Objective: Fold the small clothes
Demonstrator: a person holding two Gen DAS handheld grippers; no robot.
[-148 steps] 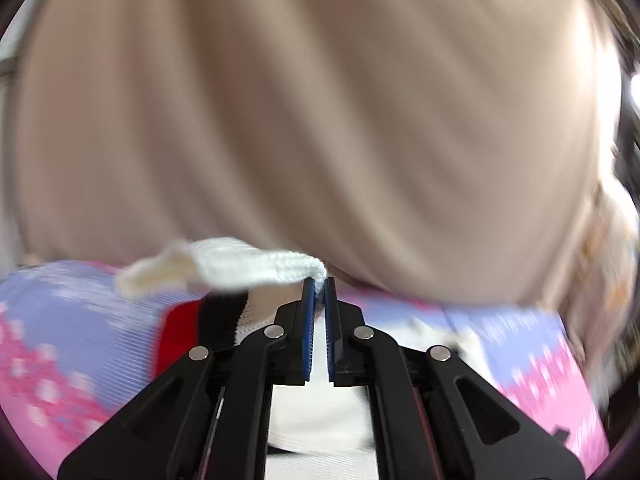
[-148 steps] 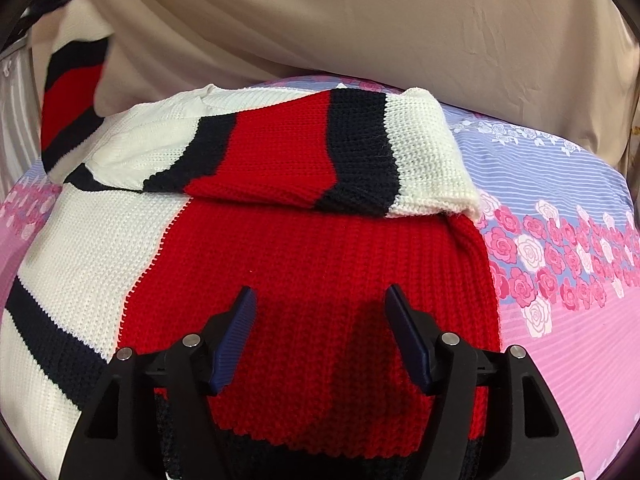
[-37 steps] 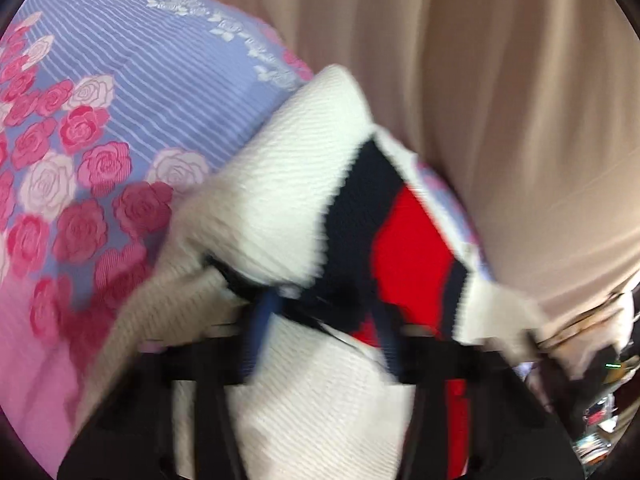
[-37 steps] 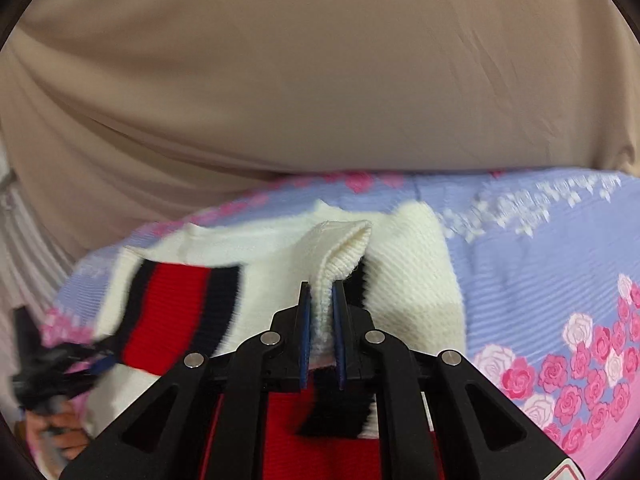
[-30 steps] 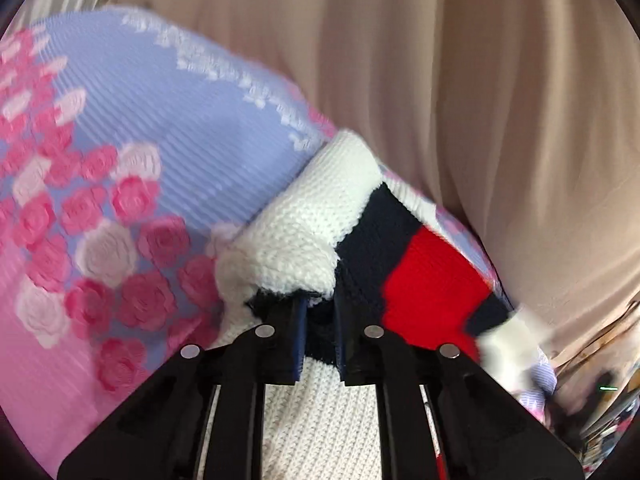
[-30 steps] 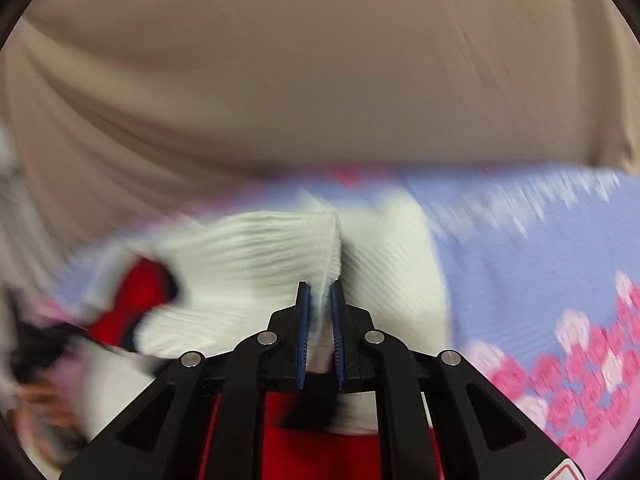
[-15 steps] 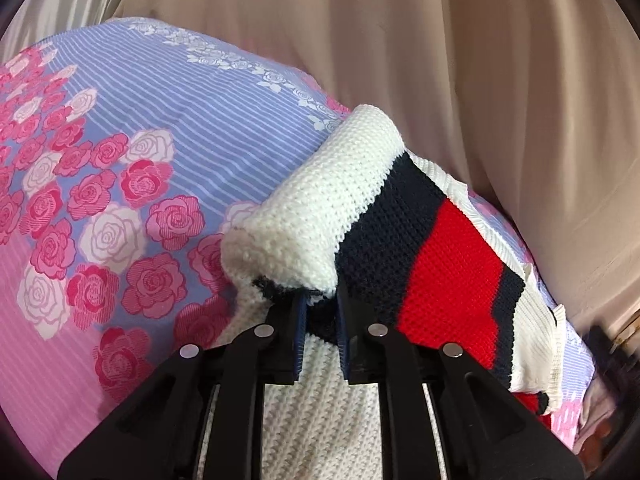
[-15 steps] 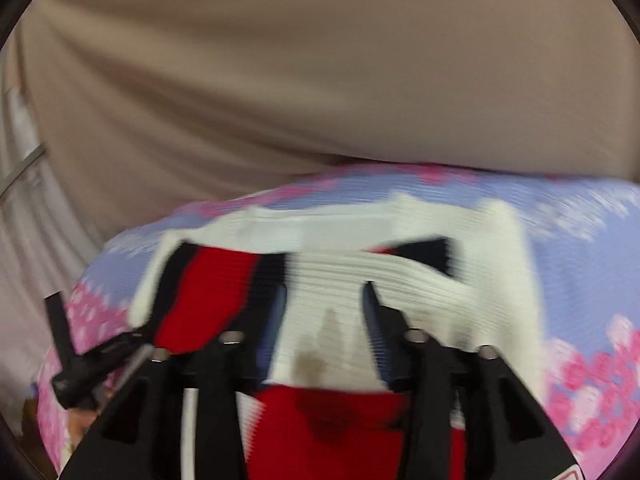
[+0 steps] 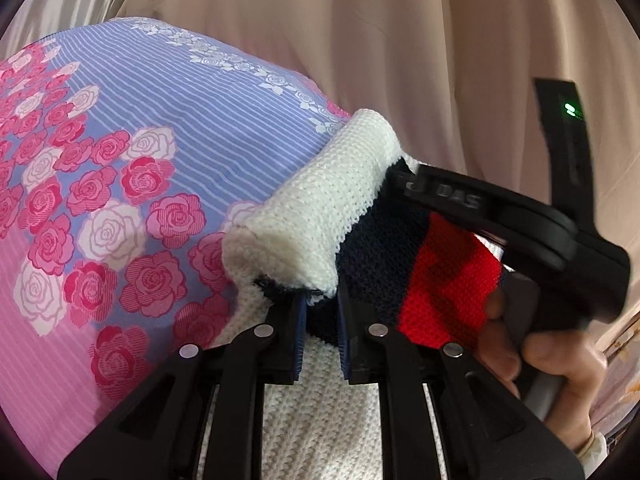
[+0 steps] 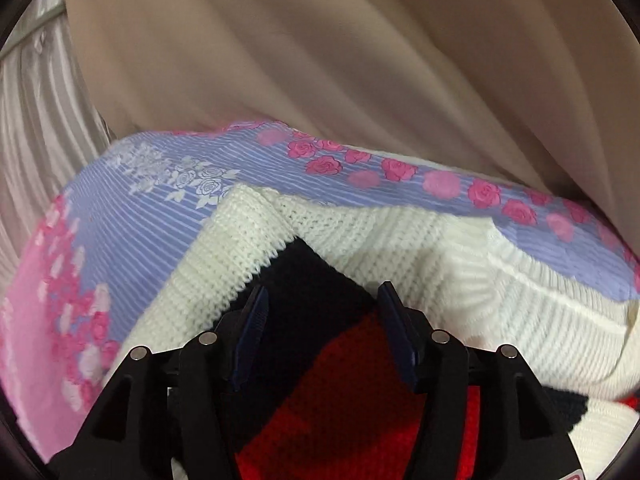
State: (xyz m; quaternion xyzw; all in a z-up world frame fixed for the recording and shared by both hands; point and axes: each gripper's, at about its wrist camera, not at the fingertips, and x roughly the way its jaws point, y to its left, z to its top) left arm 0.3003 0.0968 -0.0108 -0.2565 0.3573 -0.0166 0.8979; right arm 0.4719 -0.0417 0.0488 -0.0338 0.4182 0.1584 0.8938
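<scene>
Sleeve fold laid; left tongs (image 9: 322, 320) pinching sweater (image 9: 316, 224) edge, right tongs (image 10: 322, 328) spread above. Next: let go, smooth flat.

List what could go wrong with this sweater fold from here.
1. The left hand-held gripper pinches only a little knit under the white rolled cuff; letting go carelessly may let that roll spring open.
2. The right hand-held gripper hangs open over the sweater, gripping nothing, so the white top layer could slide on the floral bedsheet.
</scene>
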